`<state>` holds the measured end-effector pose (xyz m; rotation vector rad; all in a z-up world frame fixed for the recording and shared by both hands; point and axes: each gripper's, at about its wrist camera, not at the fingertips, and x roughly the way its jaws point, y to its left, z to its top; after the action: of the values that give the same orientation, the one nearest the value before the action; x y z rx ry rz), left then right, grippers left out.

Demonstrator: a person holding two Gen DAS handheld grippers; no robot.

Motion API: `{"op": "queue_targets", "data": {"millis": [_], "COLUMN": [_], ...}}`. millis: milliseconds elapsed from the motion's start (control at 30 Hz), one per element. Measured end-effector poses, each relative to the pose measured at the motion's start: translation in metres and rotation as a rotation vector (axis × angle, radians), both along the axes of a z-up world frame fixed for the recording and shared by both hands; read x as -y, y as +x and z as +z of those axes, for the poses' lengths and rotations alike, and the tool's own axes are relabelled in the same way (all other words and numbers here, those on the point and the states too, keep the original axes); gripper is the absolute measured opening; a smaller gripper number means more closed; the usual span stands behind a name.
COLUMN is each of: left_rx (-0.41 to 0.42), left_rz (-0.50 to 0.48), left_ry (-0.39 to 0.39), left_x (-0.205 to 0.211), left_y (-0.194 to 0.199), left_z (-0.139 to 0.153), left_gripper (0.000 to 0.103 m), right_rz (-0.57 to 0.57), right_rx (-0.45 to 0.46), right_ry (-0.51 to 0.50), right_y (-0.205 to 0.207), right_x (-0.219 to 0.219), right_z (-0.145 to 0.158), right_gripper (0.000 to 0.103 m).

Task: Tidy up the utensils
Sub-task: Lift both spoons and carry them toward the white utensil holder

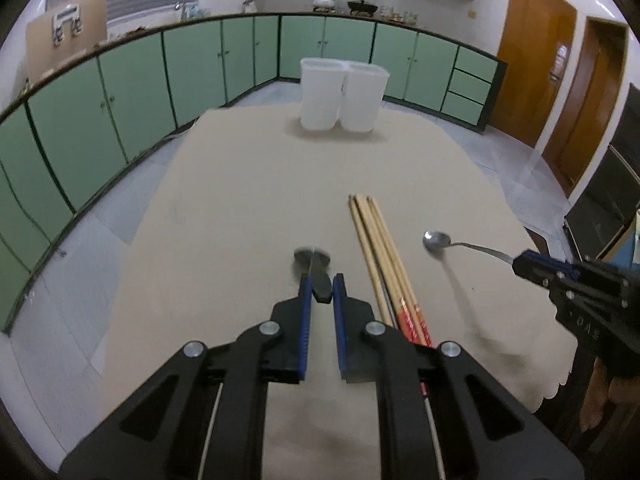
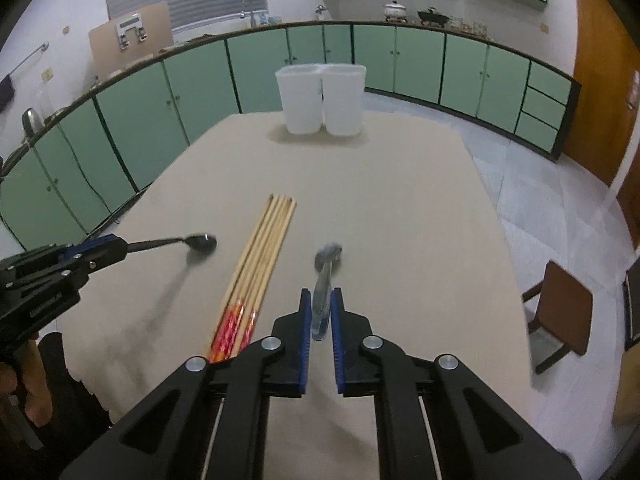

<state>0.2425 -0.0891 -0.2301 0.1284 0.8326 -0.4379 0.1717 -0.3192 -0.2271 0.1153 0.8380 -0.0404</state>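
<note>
In the left wrist view my left gripper (image 1: 322,280) is shut on the handle of a dark spoon (image 1: 312,257), which hangs a little above the beige tablecloth (image 1: 248,184). To the right, my right gripper (image 1: 520,262) is shut on a silver spoon (image 1: 437,240), also off the cloth. The right wrist view shows the same: right gripper (image 2: 321,294) clamped on the silver spoon (image 2: 328,256), left gripper (image 2: 116,246) holding the dark spoon (image 2: 202,243). A bundle of wooden chopsticks (image 1: 376,248) (image 2: 264,256) lies between them. Two white containers (image 1: 340,94) (image 2: 322,98) stand side by side at the far end.
Green cabinets (image 2: 160,100) curve around the room behind the table. A wooden chair (image 2: 560,304) stands off the table's right side. The tablecloth's scalloped near edge (image 1: 552,388) hangs close to the grippers. A person's hand (image 2: 24,380) holds the left gripper's grip.
</note>
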Motion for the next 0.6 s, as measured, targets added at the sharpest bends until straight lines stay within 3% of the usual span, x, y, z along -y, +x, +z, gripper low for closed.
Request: {"op": "queue_targets", "data": {"millis": [233,600], "left_rx": [0.007,0.005], "left_rz": [-0.061,-0.121], "left_ry": [0.003,-0.029], "left_x": [0.005,0.005], "left_y": [0.019,0.037], "left_z": [0.031,0.061], "left_gripper": [0.01,0.01], "right_rz": [0.068,0.128], "right_rx": [-0.038,-0.118], "right_ry": [-0.043,0.022], "right_y": [0.031,0.064], "right_x": [0.01,0.029], "right_z": [0.028,0.054], "right_gripper": [0.009,0.009]}}
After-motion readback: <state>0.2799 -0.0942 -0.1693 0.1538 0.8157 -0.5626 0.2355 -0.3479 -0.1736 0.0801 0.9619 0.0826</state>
